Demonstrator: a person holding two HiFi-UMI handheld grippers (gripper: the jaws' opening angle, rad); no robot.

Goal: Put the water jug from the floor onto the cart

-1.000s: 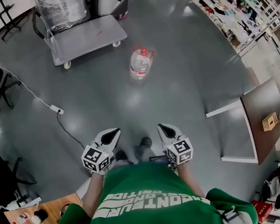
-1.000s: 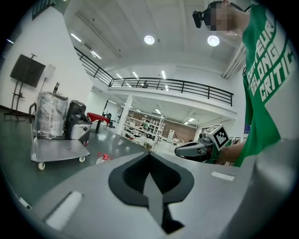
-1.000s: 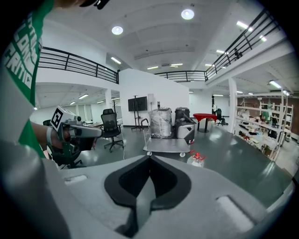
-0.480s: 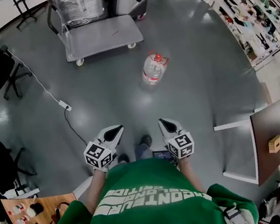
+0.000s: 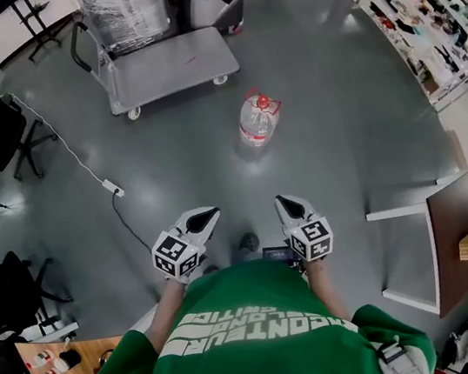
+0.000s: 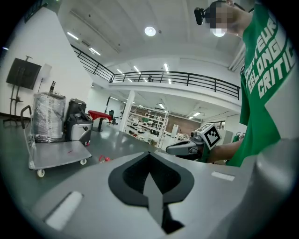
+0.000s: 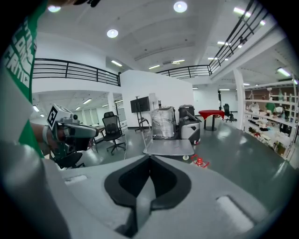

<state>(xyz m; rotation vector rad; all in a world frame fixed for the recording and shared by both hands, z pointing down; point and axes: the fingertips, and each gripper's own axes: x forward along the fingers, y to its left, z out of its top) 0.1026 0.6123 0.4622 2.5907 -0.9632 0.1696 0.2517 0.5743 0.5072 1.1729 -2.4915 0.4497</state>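
Task not started, by my read. Cart is parked at the far side of the floor, left of centre; its deck is mostly bare, with a wrapped load at the handle end. Left gripper is held low in front of the person, jaws pressed together with nothing between them. Water jug stands upright on the grey floor, red cap up. It's near the cart's right corner but apart from it, and well ahead of both grippers. Right gripper is the same: jaws together, empty, pointing roughly jug-ward. Still to do: reach the jug, open the jaws, grip it (probably at the red handle), lift, carry, set it on the bare deck. Can't tell the fill level.
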